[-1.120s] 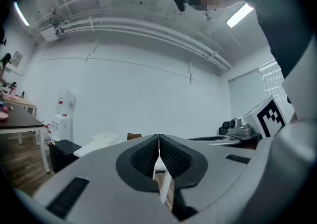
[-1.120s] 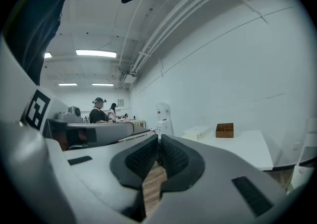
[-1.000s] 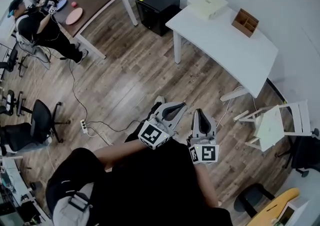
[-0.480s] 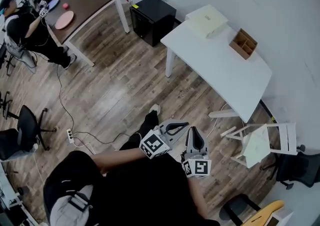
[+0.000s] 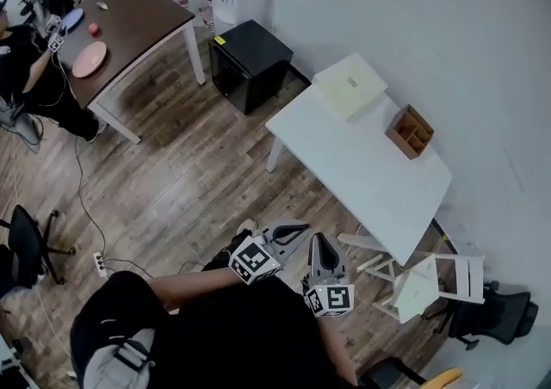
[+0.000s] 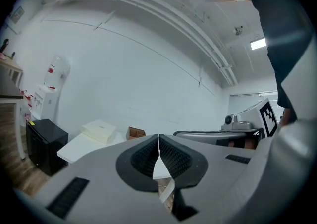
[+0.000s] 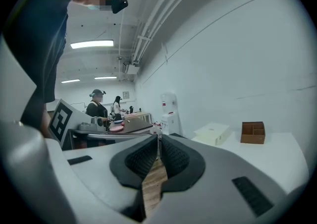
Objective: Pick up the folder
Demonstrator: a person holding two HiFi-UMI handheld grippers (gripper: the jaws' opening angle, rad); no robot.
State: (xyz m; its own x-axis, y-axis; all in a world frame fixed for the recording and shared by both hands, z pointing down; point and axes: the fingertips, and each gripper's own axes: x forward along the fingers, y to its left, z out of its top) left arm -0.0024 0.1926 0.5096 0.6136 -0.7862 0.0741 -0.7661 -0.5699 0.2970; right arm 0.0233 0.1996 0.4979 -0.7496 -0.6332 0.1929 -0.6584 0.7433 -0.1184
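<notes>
The folder (image 5: 349,86) is a flat cream-coloured case lying on the far left corner of the white table (image 5: 344,159). It also shows in the left gripper view as the folder (image 6: 99,131) and in the right gripper view as the folder (image 7: 213,133). My left gripper (image 5: 301,228) and right gripper (image 5: 320,239) are held side by side close to my body, over the wood floor and well short of the table. Both point roughly level toward it. The left gripper (image 6: 159,139) has its jaws pressed together with nothing between them, and so does the right gripper (image 7: 158,139).
A brown wooden organizer (image 5: 410,131) stands on the table right of the folder. A black cabinet (image 5: 250,62) sits on the floor left of the table. A white wooden chair (image 5: 426,280) stands at the table's near right corner. A brown table (image 5: 129,21) with a person (image 5: 26,60) is far left.
The white table has drawn closer in the head view as I moved toward it with both grippers. Both grippers stay shut and side by side.
</notes>
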